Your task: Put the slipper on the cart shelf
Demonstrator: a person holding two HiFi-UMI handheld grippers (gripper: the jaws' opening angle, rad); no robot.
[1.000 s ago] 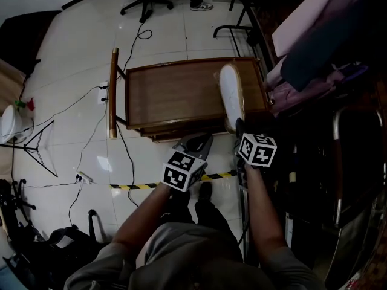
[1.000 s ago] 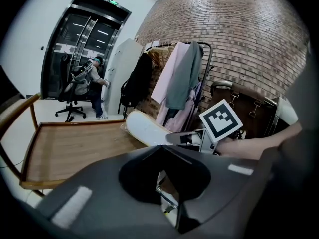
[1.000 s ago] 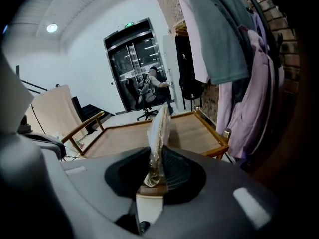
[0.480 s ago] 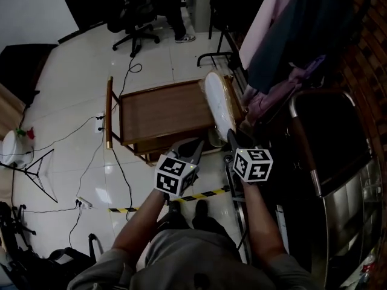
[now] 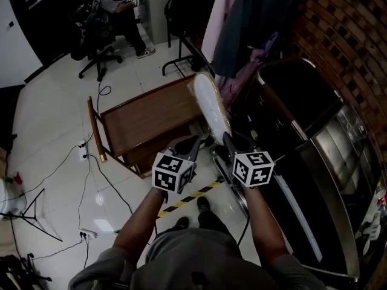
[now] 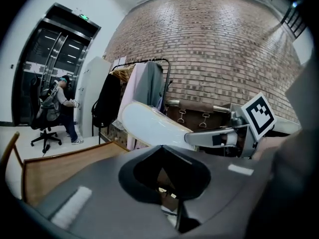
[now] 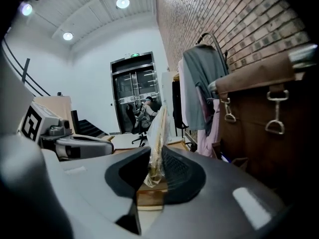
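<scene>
The right gripper [image 5: 227, 139] has its fingers clamped on the near end of the plastic-wrapped white slipper [image 5: 210, 104]. The slipper juts toward 11 o'clock, held in the air over the wooden cart's [image 5: 139, 122] right edge. The left gripper [image 5: 192, 141], fingers together and empty, hovers just beside it at 9 o'clock.

slipper [image 5: 211, 104] heel hidden in right gripper [image 5: 230, 139], cart [image 5: 145, 121] lower shelf — mostly under top
</scene>
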